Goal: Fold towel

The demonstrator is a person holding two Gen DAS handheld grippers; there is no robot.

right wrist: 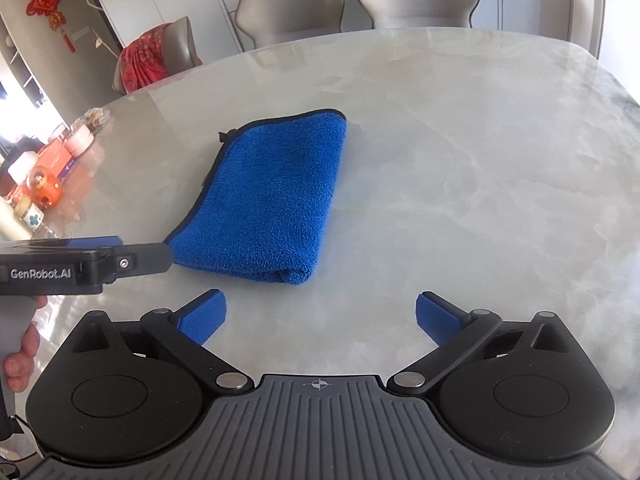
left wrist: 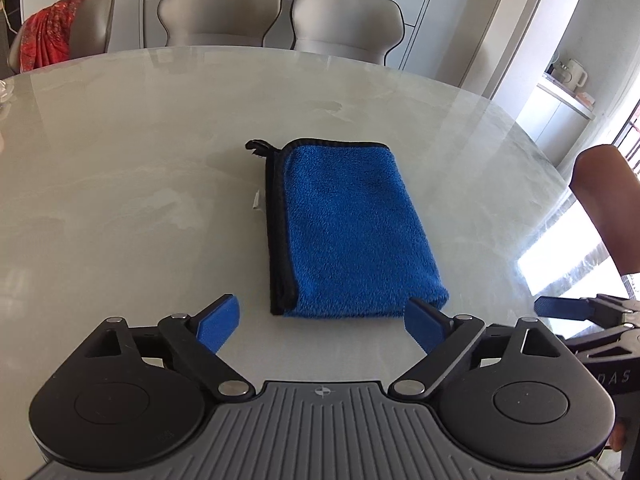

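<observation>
A blue towel (left wrist: pixel 352 228) with black trim lies folded into a narrow rectangle on the pale marble table (left wrist: pixel 140 160). A small black loop sticks out at its far left corner. My left gripper (left wrist: pixel 322 322) is open and empty, just short of the towel's near edge. My right gripper (right wrist: pixel 320 316) is open and empty, near and to the right of the towel (right wrist: pixel 272 196). The left gripper (right wrist: pixel 116 256) also shows in the right wrist view, beside the towel's near left corner.
Two grey chairs (left wrist: pixel 280 12) stand at the table's far side. A third chair holds a red cloth (left wrist: pixel 48 36). Jars and boxes (right wrist: pixel 44 176) crowd the table's left edge. A white tag (left wrist: pixel 257 199) lies left of the towel.
</observation>
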